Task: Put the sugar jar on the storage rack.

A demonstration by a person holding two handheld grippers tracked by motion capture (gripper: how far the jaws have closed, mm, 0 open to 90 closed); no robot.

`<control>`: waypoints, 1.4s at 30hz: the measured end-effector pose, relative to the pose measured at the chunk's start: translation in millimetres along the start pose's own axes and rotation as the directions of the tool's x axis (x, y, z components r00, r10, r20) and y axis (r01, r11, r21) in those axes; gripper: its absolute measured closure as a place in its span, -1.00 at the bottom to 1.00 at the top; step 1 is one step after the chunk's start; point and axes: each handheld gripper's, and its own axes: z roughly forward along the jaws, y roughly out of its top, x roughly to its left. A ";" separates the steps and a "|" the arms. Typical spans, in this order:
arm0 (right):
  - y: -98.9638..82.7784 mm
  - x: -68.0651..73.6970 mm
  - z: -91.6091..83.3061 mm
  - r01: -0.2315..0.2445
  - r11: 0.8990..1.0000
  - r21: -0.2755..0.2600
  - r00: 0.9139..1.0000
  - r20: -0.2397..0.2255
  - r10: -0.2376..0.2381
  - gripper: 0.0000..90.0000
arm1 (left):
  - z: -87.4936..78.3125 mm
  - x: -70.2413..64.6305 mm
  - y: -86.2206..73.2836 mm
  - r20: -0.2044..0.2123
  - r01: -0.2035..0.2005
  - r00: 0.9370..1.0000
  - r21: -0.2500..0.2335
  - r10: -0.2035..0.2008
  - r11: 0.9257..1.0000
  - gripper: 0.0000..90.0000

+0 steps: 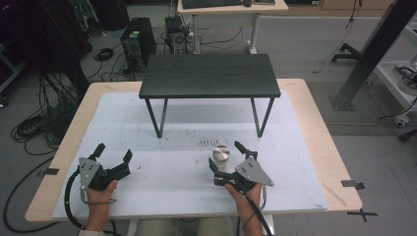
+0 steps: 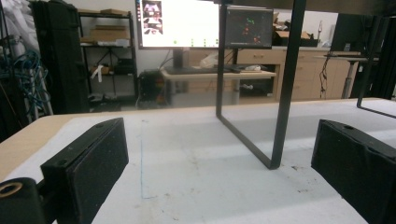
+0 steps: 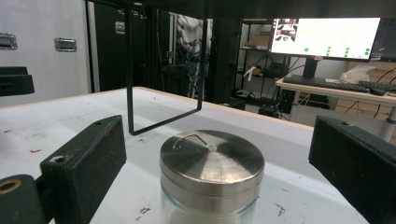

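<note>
A small glass jar [image 1: 221,155] with a brushed metal lid stands upright on the white mat in front of the black stand. My right gripper [image 1: 226,156] is open, its jaws on either side of the jar without touching it. Seen close in the right gripper view, the jar [image 3: 212,175] stands midway between the two black pads [image 3: 88,163], with a gap on each side. My left gripper [image 1: 114,153] is open at the left of the mat, with nothing between its pads [image 2: 93,161].
A low black table-shaped stand [image 1: 210,74] on thin metal legs [image 2: 282,93] occupies the far half of the white mat [image 1: 167,172]. Small dark marks [image 1: 206,142] speckle the mat near the jar. A desk, computer towers and cables lie beyond the wooden table's [image 1: 314,123] edge.
</note>
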 end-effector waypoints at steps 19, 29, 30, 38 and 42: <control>-11.4 -0.8 6.6 -0.017 0.999 0.028 1.000 0.006 0.017 -0.91 | 0.0 0.1 0.0 0.002 0.000 1.000 0.001 0.000 1.000 -0.91; -11.0 -0.3 8.9 -0.015 0.999 0.028 1.000 0.005 0.015 -0.91 | -0.1 0.1 0.0 0.003 -0.001 1.000 0.001 0.001 1.000 -0.91; -11.1 -0.2 9.0 -0.016 0.999 0.029 1.000 0.005 0.016 -0.91 | 0.0 0.1 0.0 0.004 0.001 1.000 0.001 -0.001 1.000 -0.91; -9.5 0.5 8.9 -0.019 0.999 0.027 1.000 0.003 0.019 -0.90 | -0.1 0.1 0.0 0.005 0.000 1.000 0.001 0.000 1.000 -0.91; -8.6 0.8 9.3 -0.018 0.999 0.026 1.000 0.000 0.018 -0.88 | -0.1 0.1 0.0 0.005 0.000 1.000 0.001 0.000 1.000 -0.91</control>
